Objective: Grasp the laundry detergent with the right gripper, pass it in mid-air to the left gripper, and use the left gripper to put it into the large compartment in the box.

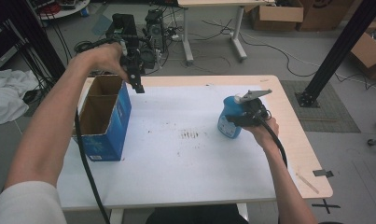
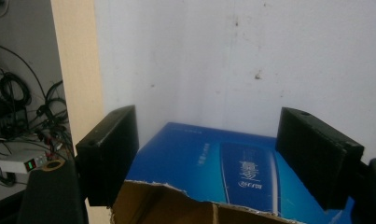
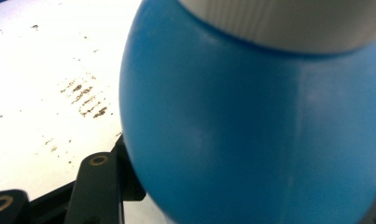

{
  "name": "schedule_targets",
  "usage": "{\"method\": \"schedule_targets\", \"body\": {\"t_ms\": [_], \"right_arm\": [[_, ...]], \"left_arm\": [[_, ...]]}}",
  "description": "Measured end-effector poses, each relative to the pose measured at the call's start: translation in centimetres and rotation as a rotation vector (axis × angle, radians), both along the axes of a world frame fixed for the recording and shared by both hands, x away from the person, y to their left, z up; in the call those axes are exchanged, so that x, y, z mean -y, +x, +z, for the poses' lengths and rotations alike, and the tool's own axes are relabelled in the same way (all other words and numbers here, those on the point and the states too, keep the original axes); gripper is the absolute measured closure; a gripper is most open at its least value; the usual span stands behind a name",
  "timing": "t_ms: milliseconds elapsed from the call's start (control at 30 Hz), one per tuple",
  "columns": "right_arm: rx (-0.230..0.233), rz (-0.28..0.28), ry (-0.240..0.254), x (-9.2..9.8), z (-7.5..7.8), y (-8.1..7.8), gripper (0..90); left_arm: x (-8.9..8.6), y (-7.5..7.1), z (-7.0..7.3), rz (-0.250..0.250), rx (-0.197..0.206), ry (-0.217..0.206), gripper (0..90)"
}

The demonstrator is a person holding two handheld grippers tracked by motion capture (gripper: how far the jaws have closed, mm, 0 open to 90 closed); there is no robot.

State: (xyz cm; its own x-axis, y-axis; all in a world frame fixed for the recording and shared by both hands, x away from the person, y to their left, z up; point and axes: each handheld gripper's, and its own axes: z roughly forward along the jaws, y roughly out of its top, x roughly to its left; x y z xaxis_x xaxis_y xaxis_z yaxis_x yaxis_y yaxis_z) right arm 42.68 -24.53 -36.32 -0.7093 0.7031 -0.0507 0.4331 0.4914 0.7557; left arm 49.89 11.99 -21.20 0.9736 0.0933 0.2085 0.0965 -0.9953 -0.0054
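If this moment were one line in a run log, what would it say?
right gripper: shut on bottle | bottle: upright on table | left gripper: open, empty, above box | box: open-topped

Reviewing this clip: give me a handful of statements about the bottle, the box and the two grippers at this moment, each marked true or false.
1. The right gripper is closed on the blue bottle. True.
2. The bottle has a red cap. False: the cap is white.
3. The left gripper hangs above the blue cardboard box with its fingers apart and nothing between them. True.
4. The box is sealed shut. False: its top is open, showing the brown inside.
5. The bottle lies on its side inside the box. False: it stands upright on the white table, well apart from the box.
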Motion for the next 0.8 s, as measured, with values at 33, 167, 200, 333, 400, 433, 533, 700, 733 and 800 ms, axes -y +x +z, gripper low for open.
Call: {"method": "schedule_targets", "body": {"t_ms": [33, 167, 200, 333, 400, 433, 533, 700, 733, 800], "right_arm": [[0.002, -0.002, 0.0, 0.03, -0.02, -0.01, 42.5], [0.002, -0.004, 0.015, 0.12, -0.1, -0.02, 42.8], [0.005, -0.004, 0.02, 0.14, -0.15, -0.03, 43.0], [0.015, 0.007, 0.028, 0.32, -0.26, -0.04, 43.7], [0.022, 0.01, 0.03, 0.35, -0.32, -0.07, 43.9], [0.024, 0.011, 0.031, 0.37, -0.33, -0.07, 44.0], [0.028, 0.014, 0.033, 0.39, -0.37, -0.08, 44.3], [0.026, 0.03, 0.031, 0.52, -0.31, 0.04, 44.9], [0.028, 0.037, 0.027, 0.51, -0.29, 0.05, 45.0], [0.026, 0.049, 0.02, 0.47, -0.22, 0.07, 45.2]], "left_arm": [[-0.02, -0.02, -0.01, 0.001, 0.0, -0.002, 22.0], [-0.08, -0.03, -0.04, 0.0, -0.002, 0.001, 22.2], [-0.08, -0.04, -0.06, 0.0, -0.002, 0.0, 22.5], [-0.05, -0.03, -0.11, 0.006, -0.002, -0.004, 22.6], [-0.02, -0.01, -0.1, 0.009, -0.01, -0.006, 22.6], [0.01, -0.01, -0.12, 0.015, -0.009, -0.006, 22.6], [0.04, 0.04, -0.02, 0.021, -0.01, -0.01, 22.3], [0.13, -0.06, 0.12, 0.022, -0.007, -0.025, 21.4], [0.2, -0.11, 0.16, 0.018, -0.006, -0.024, 21.4], [0.31, -0.18, 0.19, 0.017, -0.004, -0.026, 21.4]]}}
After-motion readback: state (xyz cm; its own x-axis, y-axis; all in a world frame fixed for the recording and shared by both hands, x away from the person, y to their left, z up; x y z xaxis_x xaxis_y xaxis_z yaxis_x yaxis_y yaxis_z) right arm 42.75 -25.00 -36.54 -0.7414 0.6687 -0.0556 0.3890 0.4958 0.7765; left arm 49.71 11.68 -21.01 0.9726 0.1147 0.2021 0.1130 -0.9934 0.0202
